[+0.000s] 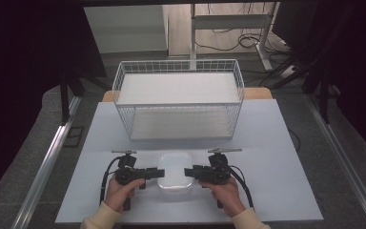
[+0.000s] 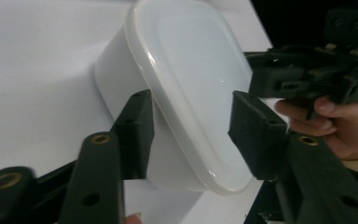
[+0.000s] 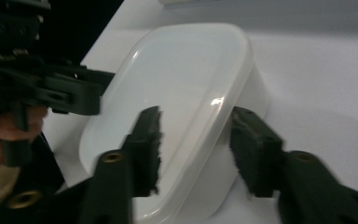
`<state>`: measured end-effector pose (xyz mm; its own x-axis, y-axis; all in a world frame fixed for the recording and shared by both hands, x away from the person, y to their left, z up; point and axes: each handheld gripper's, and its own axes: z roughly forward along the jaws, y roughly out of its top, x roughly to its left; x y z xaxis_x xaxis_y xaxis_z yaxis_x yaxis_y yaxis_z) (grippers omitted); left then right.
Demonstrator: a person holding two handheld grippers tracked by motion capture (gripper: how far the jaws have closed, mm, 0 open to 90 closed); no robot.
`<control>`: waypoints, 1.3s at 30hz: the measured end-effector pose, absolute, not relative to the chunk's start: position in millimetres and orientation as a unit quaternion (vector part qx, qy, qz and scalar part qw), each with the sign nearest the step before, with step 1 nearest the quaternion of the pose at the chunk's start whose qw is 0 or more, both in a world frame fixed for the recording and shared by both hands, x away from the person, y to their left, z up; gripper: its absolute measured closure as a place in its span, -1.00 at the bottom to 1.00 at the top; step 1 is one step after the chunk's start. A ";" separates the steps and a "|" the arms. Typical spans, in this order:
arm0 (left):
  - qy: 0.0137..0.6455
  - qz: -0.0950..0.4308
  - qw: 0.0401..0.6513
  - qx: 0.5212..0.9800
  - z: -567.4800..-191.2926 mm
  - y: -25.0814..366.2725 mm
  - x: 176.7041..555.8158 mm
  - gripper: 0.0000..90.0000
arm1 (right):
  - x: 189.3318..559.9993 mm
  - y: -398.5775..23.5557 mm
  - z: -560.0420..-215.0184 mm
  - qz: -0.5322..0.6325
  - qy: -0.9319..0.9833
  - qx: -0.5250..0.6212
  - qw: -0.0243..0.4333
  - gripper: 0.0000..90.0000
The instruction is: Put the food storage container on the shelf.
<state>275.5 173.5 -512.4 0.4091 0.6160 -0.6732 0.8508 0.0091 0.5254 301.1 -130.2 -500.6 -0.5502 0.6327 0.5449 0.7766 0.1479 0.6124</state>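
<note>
A white plastic container [image 1: 175, 177] with a shut lid lies on the table near the front edge, between both hands. My left gripper [image 1: 155, 172] meets its left end and my right gripper [image 1: 188, 171] its right end. In the left gripper view the open jaws straddle the rim of the container [image 2: 186, 70], one beside the wall and one over the lid, with gaps on both sides of the left gripper [image 2: 193, 135]. The right gripper [image 3: 200, 151] stands the same way, open around the opposite rim of the container [image 3: 186, 79].
A white wire basket [image 1: 178, 67] with a shelf stands at the back middle of the pale table [image 1: 276, 157]. Metal rails run along both sides. The other hand's gripper [image 2: 303, 77] shows beyond the container.
</note>
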 end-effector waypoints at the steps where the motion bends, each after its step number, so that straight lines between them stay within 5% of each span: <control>1: 0.532 -0.122 0.472 0.692 -511.9 173.6 274.9 0.31 | 302.1 -134.4 -499.3 -0.457 -0.745 -0.476 0.097 0.38; 19: 0.513 -0.127 0.493 0.691 -501.4 181.4 258.1 0.67 | 292.4 -153.6 -493.6 -0.477 -0.730 -0.462 0.158 0.73; 39: 0.500 -0.089 0.501 0.701 -490.1 181.3 248.6 0.75 | 282.9 -152.3 -481.0 -0.492 -0.748 -0.430 0.117 0.80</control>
<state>248.6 181.3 -490.1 0.4846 0.6111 -0.6258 0.7901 0.0012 0.6129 282.9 -152.3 -481.0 -0.6033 0.5283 0.5975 0.7582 0.1474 0.6352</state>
